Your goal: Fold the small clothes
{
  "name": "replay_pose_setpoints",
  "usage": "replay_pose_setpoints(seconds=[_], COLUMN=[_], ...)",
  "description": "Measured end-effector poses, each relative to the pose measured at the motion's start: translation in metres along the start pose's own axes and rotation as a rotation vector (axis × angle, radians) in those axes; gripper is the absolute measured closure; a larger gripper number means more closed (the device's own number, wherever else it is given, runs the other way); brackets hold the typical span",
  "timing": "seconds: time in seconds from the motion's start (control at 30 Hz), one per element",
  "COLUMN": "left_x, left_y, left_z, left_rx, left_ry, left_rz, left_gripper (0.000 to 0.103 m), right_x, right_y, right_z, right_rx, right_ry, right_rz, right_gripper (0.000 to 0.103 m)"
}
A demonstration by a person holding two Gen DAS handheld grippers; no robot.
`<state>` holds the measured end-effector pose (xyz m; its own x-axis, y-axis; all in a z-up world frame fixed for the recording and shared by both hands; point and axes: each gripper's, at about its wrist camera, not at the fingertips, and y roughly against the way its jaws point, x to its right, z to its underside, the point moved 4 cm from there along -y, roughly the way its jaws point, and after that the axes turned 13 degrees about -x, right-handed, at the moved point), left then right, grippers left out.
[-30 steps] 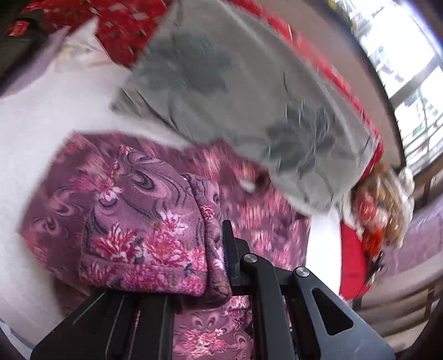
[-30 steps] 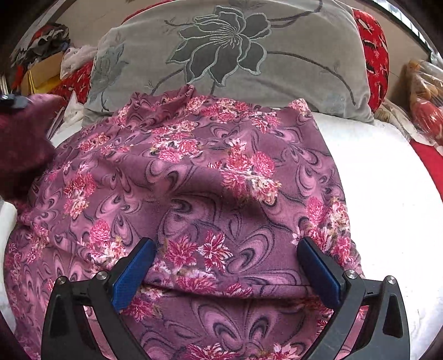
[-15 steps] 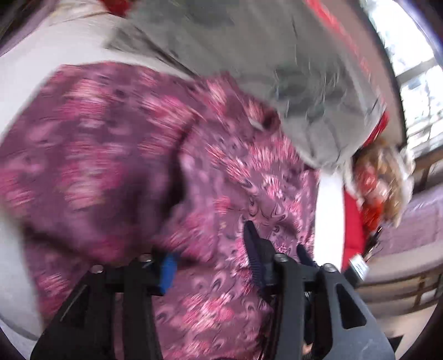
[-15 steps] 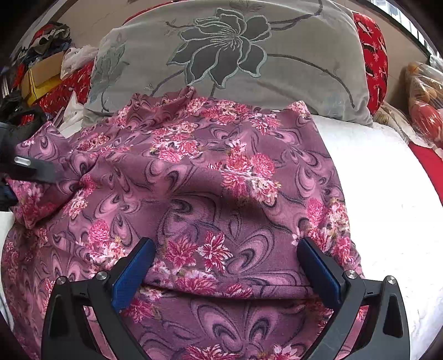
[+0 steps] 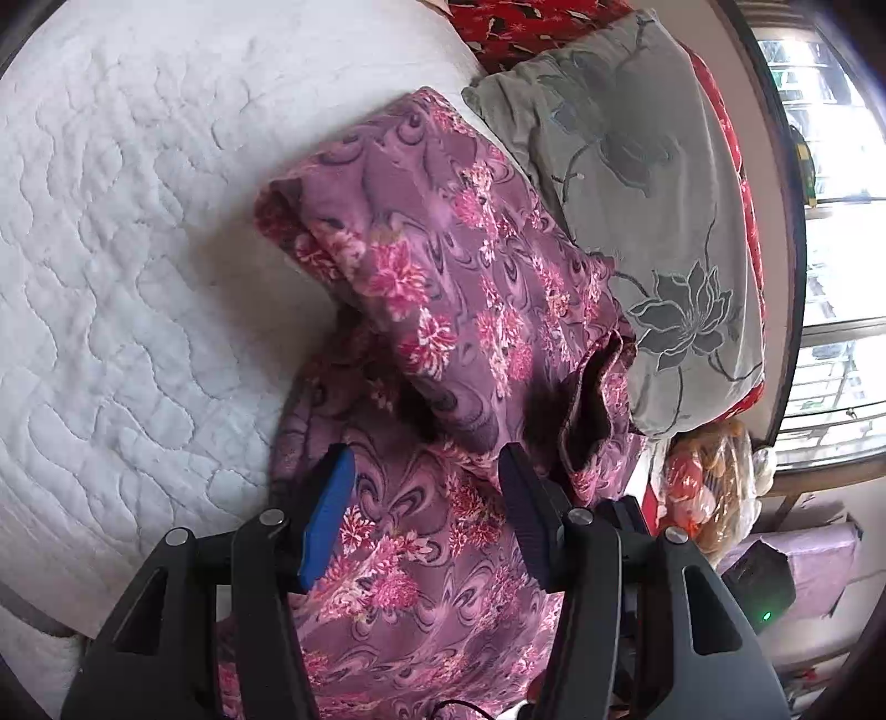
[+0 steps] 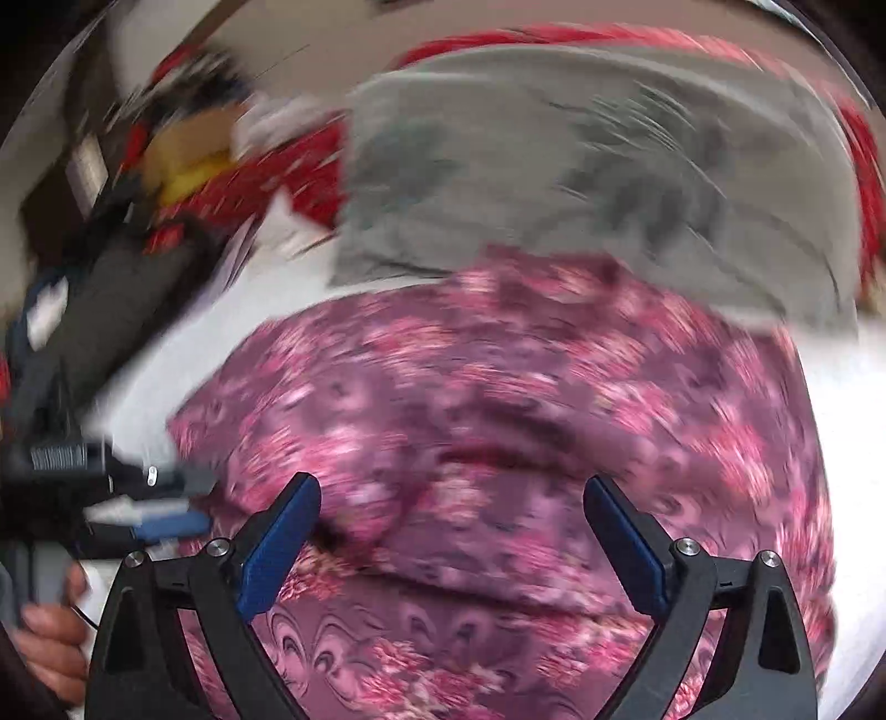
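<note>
A purple floral garment lies on the white quilt, with one part folded over the rest. My left gripper hovers over its near part, open, with cloth under the jaws but nothing pinched. In the blurred right wrist view the same garment fills the middle. My right gripper stands wide open above it, holding nothing. The left gripper shows at that view's left edge, with a person's hand below it.
A grey pillow with a flower pattern lies against the garment's far side, with red cushions behind it. The white quilt spreads to the left. A plastic bag of goods and a window are at the right.
My left gripper let go of the fold of garment it held, opened, and swung down over the cloth; the fold now lies flat. My right gripper pulled back and up, still open.
</note>
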<state>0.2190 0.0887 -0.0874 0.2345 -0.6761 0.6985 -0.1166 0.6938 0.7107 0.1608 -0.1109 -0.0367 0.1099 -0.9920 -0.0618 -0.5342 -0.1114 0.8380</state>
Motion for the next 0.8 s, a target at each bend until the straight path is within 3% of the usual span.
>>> replay_pose_setpoints(seconds=[0.17, 0.23, 0.27, 0.33, 0.5, 0.8], left_x=[-0.001, -0.002, -0.004, -0.004, 0.001, 0.012], left_y=[0.003, 0.002, 0.004, 0.002, 0.002, -0.004], left_z=[0.000, -0.001, 0.001, 0.000, 0.002, 0.007], left_rx=[-0.004, -0.006, -0.007, -0.010, 0.000, -0.003], left_ry=[0.005, 0.007, 0.009, 0.012, -0.004, -0.024], left_rz=[0.019, 0.021, 0.022, 0.021, -0.007, -0.036], left_gripper=[0.050, 0.050, 0.050, 0.050, 0.050, 0.050], right_x=[-0.031, -0.031, -0.030, -0.026, -0.002, 0.111], right_y=[-0.030, -0.035, -0.035, -0.035, -0.014, 0.012], right_z=[-0.006, -0.011, -0.013, -0.016, -0.021, -0.009], right_rx=[-0.055, -0.057, -0.061, -0.076, -0.043, -0.043], right_ry=[0.125, 0.125, 0.121, 0.108, 0.047, -0.265], right_rz=[0.121, 0.120, 0.099, 0.029, -0.061, -0.128], right_gripper=[0.012, 0.033, 0.053, 0.083, 0.086, 0.086])
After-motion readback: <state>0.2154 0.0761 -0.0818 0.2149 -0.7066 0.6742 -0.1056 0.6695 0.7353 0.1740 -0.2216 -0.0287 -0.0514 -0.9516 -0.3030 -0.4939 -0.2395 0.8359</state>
